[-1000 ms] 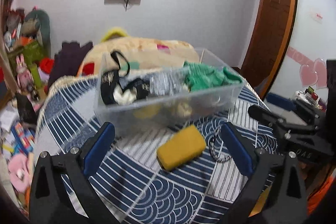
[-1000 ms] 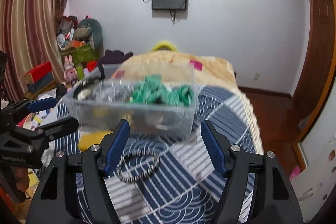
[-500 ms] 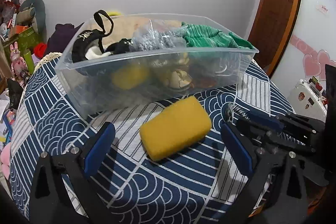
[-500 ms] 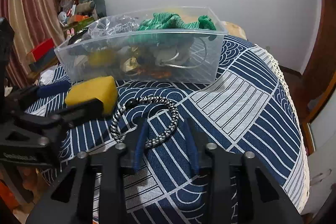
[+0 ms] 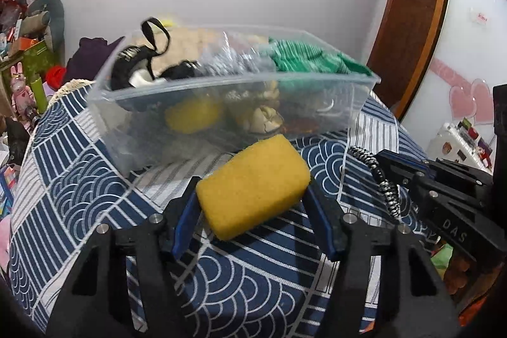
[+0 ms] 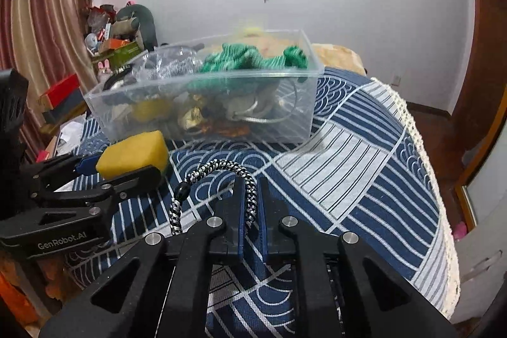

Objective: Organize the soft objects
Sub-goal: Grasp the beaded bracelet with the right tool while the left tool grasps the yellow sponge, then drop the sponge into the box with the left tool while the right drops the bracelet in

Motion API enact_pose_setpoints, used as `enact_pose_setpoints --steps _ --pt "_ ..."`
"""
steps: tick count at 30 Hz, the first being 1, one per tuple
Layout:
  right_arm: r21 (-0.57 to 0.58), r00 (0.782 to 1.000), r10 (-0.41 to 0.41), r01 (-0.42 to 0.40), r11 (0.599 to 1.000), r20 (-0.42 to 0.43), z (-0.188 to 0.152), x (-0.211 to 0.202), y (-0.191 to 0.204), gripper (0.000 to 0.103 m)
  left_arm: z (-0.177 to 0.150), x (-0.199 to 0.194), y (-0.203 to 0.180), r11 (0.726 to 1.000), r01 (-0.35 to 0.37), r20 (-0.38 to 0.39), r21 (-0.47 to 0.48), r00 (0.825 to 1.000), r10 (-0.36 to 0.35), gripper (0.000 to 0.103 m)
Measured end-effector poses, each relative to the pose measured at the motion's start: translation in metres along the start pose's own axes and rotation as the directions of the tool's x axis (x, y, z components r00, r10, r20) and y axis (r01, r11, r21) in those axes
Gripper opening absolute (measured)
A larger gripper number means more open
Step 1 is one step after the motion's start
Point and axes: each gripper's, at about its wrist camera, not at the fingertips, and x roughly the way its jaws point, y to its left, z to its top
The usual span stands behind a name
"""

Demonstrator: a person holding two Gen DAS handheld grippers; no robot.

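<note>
My left gripper is shut on a yellow sponge and holds it just above the blue patterned tablecloth. The sponge also shows in the right wrist view. My right gripper is shut on a black-and-white braided cord loop, lifted off the cloth; the cord also shows in the left wrist view. A clear plastic bin stands behind both, holding green cloth, black straps, a yellow object and other soft items.
The table's right edge has a cream fringe. Cluttered shelves with toys stand at the far left. A beige cushion lies behind the bin. A wooden door is at the right.
Both grippers came down and closed: the left on the yellow sponge, the right on the braided cord. Both things are now lifted off the cloth.
</note>
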Motion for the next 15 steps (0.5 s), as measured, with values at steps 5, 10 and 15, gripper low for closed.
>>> enact_pose_setpoints --steps 5,10,15 --pt "0.001 0.999 -0.003 0.003 1.000 0.040 0.012 -0.010 -0.001 0.006 0.009 -0.022 0.007 1.000 -0.008 0.058 -0.009 0.998 0.009 0.062" --pt "-0.012 0.996 -0.012 0.013 1.000 0.090 0.028 -0.019 0.000 0.006 0.021 -0.048 0.011 1.000 -0.030 0.138 0.000 0.990 0.030 0.062" --pt "-0.013 0.989 -0.014 0.016 1.000 0.149 0.048 -0.024 0.004 0.006 0.037 -0.060 0.023 0.999 -0.049 0.191 -0.022 0.980 0.052 0.062"
